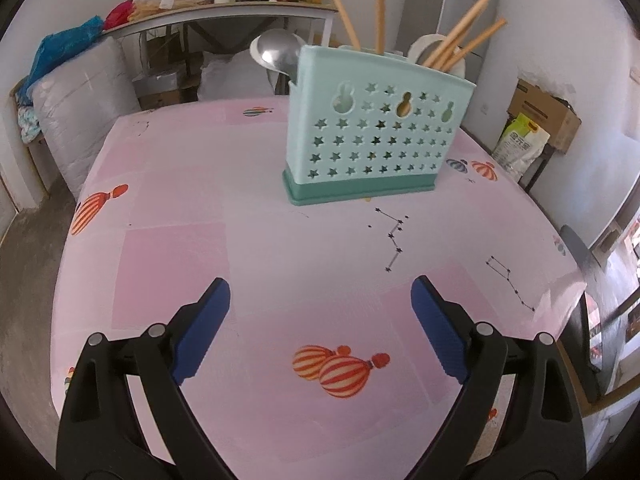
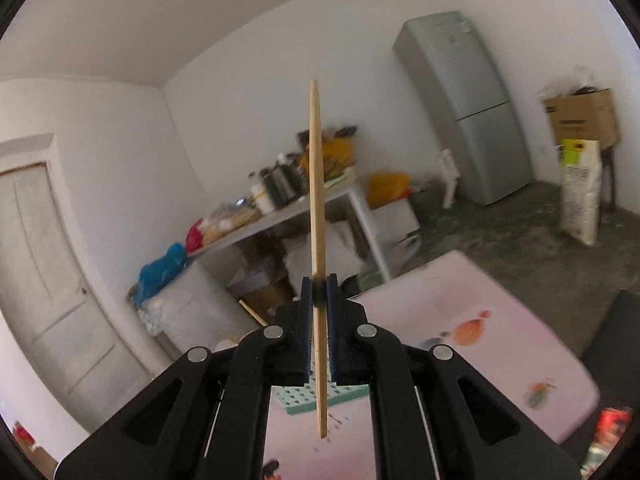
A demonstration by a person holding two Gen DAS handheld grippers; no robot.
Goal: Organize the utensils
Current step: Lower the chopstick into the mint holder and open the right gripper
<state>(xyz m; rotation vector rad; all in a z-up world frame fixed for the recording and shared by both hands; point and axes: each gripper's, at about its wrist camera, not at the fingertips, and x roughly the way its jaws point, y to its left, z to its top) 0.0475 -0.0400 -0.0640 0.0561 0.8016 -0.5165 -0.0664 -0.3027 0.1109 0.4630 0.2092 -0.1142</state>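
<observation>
A mint-green utensil holder (image 1: 372,128) with star cut-outs stands on the pink tablecloth (image 1: 280,260). Several wooden chopsticks (image 1: 456,36) and a metal ladle (image 1: 276,50) stick up out of it. My left gripper (image 1: 320,320) hovers open over the cloth in front of the holder, nothing between its blue pads. My right gripper (image 2: 319,292) is shut on one wooden chopstick (image 2: 316,184), held upright well above the table. Below its jaws a corner of the holder (image 2: 312,398) shows.
A cluttered white side table (image 1: 240,12) with bottles and bags stands behind. A grey fridge (image 2: 468,104), a cardboard box (image 2: 580,114) and a sack (image 2: 580,192) line the far wall. The pink table's edge (image 2: 540,432) falls off to a concrete floor.
</observation>
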